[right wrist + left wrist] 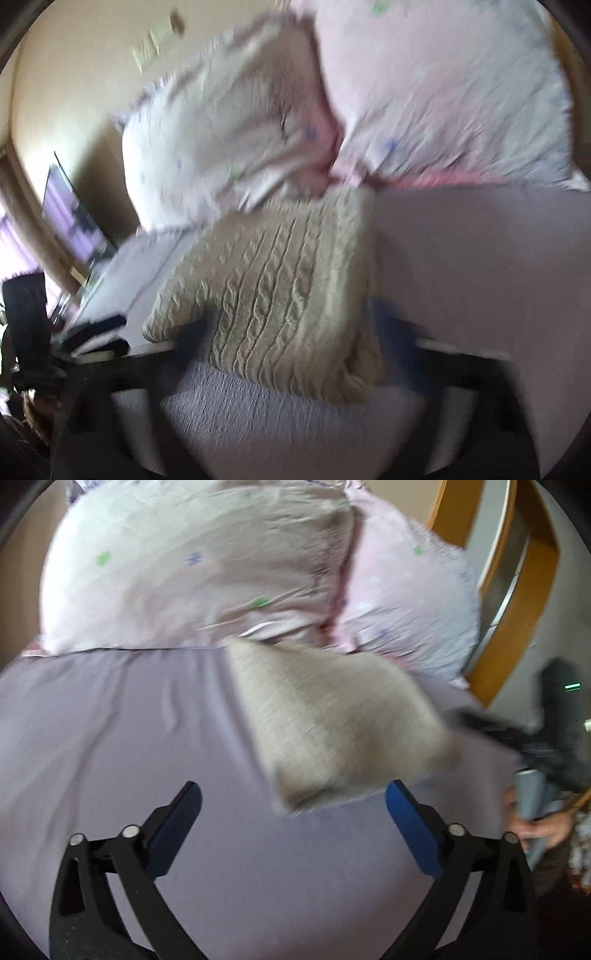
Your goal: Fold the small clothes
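Observation:
A beige cable-knit sweater [332, 720], folded into a block, lies on the lilac bed sheet [129, 738] just below the pillows. My left gripper [293, 805] is open and empty, its blue pads either side of the sweater's near corner, not touching it. In the right wrist view the sweater [280, 280] fills the middle, and a lilac knit garment [258, 413] lies under its near edge. My right gripper [295, 354] is heavily blurred; its fingers stand at both sides of the sweater's near end, and I cannot tell whether they grip it.
Two pale pink pillows with small flower prints [192, 565] [406, 602] lean at the head of the bed. A wooden headboard [517, 590] curves at the right. Dark objects [561, 720] and a hand [535, 827] are at the bed's right edge.

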`<control>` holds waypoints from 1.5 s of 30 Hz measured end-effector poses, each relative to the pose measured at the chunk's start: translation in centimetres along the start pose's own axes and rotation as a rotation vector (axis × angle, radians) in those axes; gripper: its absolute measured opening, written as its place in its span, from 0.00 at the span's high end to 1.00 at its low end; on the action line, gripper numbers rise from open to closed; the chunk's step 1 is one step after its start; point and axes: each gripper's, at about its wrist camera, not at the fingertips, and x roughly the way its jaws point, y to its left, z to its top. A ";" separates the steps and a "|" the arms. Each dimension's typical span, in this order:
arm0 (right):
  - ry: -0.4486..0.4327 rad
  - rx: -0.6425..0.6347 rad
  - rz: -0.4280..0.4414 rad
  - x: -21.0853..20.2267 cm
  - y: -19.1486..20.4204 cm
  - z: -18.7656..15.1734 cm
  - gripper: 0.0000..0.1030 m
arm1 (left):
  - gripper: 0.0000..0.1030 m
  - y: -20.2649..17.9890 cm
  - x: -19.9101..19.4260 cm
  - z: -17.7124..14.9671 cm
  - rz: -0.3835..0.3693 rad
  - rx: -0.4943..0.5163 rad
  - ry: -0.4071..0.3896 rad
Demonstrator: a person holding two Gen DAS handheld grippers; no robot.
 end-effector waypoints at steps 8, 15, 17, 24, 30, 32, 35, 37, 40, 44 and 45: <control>0.121 -0.031 -0.223 0.7 0.3 -4.0 0.01 | 0.02 -1.8 2.6 -1.2 0.173 0.089 0.077; 0.233 -0.063 -0.266 4.6 1.5 -4.9 0.01 | 0.02 -1.7 4.6 -1.9 0.201 0.083 0.153; 0.250 -0.085 -0.293 5.3 1.8 -5.4 0.01 | 0.02 -1.7 5.0 -2.1 0.200 0.085 0.175; 0.276 -0.124 -0.330 6.1 2.1 -5.7 0.01 | 0.02 -1.9 5.2 -2.2 0.215 0.098 0.180; 0.276 -0.126 -0.331 6.2 2.1 -5.6 0.01 | 0.02 -1.8 5.1 -2.2 0.214 0.100 0.179; 0.276 -0.126 -0.331 6.2 2.1 -5.6 0.01 | 0.02 -1.9 5.1 -2.2 0.214 0.100 0.180; 0.276 -0.126 -0.331 6.2 2.1 -5.7 0.01 | 0.02 -1.9 5.1 -2.2 0.214 0.100 0.180; 0.276 -0.126 -0.331 6.2 2.1 -5.7 0.01 | 0.02 -1.9 5.1 -2.2 0.214 0.100 0.180; 0.276 -0.126 -0.331 6.2 2.1 -5.7 0.01 | 0.02 -1.9 5.1 -2.2 0.214 0.100 0.180; 0.276 -0.125 -0.331 6.2 2.1 -5.7 0.01 | 0.02 -1.9 5.1 -2.2 0.214 0.100 0.180; 0.276 -0.125 -0.331 6.2 2.1 -5.7 0.01 | 0.02 -1.9 5.1 -2.2 0.214 0.100 0.180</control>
